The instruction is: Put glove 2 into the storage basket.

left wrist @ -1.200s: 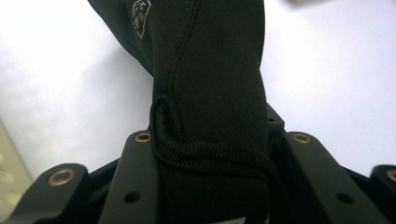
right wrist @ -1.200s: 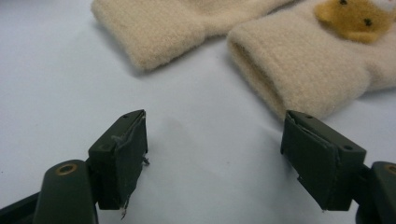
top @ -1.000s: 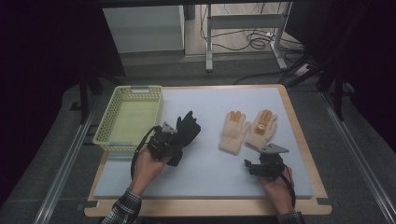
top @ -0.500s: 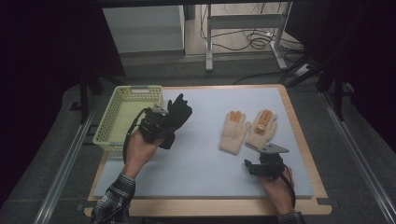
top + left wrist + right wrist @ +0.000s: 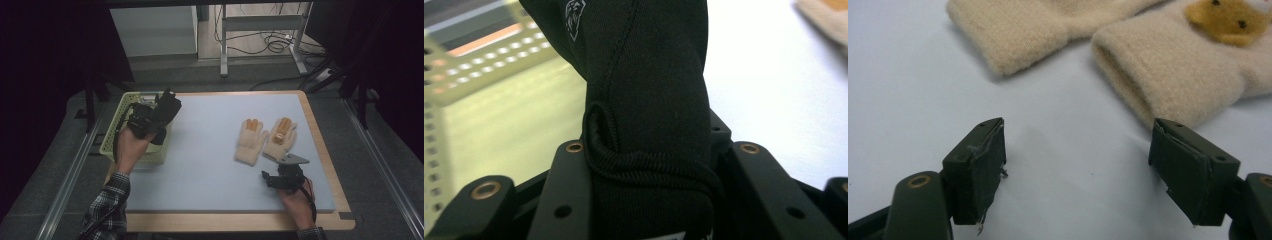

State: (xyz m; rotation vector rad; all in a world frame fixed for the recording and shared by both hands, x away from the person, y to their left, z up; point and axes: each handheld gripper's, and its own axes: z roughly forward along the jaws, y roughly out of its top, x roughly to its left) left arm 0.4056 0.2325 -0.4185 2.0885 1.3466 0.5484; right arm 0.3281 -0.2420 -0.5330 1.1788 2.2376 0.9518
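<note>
Basket (image 5: 112, 150) is your landmark: your left gripper (image 5: 150, 117) is above its right rim, jaws clamped on the black glove (image 5: 644, 95), which is lifted clear of the blue mat (image 5: 210, 165). Well right of the basket, your right gripper (image 5: 1078, 165) rests with jaws spread apart, just short of the cuffs of the two cream gloves (image 5: 265, 137).

Left gripper (image 5: 150, 119) raised, jaws clamped; right gripper (image 5: 1078, 170) low, jaws spread wide.
</note>
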